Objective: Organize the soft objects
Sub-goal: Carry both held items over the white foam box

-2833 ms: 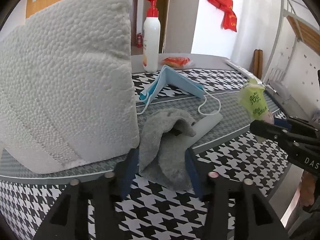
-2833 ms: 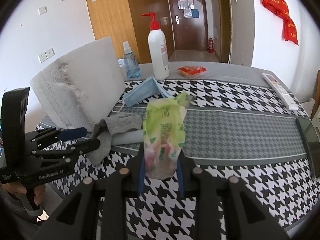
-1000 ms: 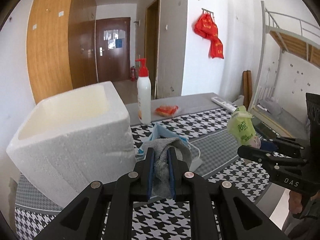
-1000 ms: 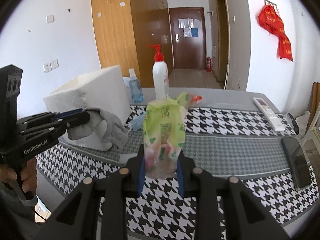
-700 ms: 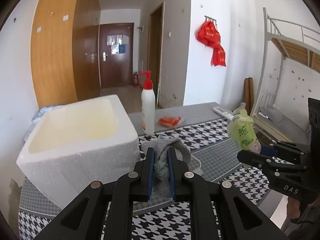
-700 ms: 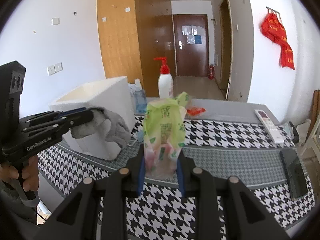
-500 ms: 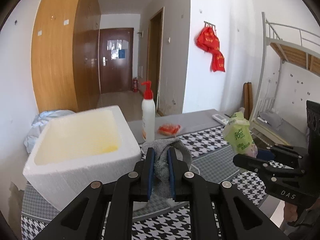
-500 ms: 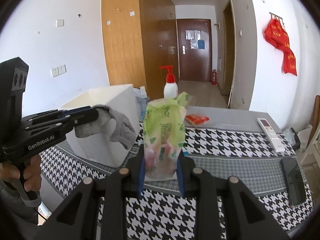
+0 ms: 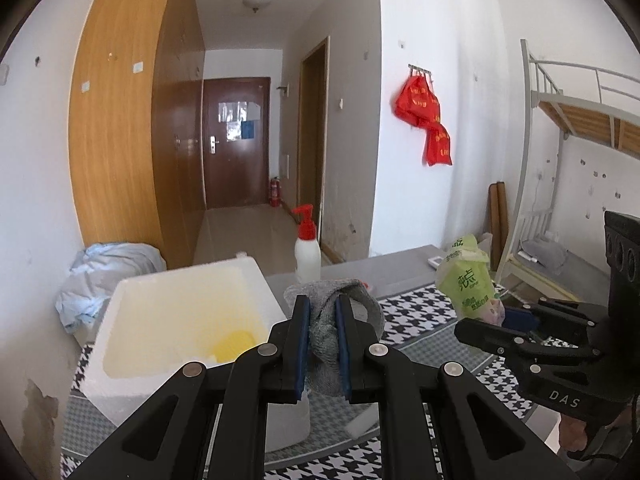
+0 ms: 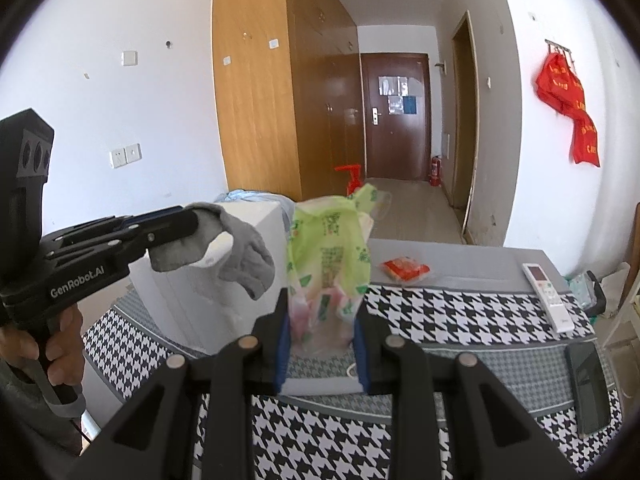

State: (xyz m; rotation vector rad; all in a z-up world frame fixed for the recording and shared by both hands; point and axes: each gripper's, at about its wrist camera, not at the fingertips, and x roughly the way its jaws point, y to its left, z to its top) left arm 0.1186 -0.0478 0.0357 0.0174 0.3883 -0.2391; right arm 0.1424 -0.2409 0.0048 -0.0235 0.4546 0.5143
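Observation:
My left gripper (image 9: pixel 322 308) is shut on a grey cloth (image 9: pixel 362 300) that droops over and between its blue pads, raised above the table beside the open white foam box (image 9: pixel 176 320). The same cloth (image 10: pixel 244 252) hangs from the left gripper (image 10: pixel 192 220) in the right wrist view, in front of the box (image 10: pixel 188 300). My right gripper (image 10: pixel 322 312) is shut on a green tissue pack (image 10: pixel 328 252), held upright above the houndstooth table (image 10: pixel 440 312). In the left wrist view the pack (image 9: pixel 466 284) and the right gripper (image 9: pixel 480 326) are at the right.
A pump bottle (image 9: pixel 307 248) stands behind the box. An orange packet (image 10: pixel 406 269), a white remote (image 10: pixel 546 296) and a dark phone (image 10: pixel 588 384) lie on the table. A face mask edge (image 10: pixel 320 384) shows below the right gripper. A bunk bed (image 9: pixel 580 128) stands at the right.
Both grippers have risen with their loads, so the box's yellowish inside now shows. The cloth and the tissue pack stay gripped.

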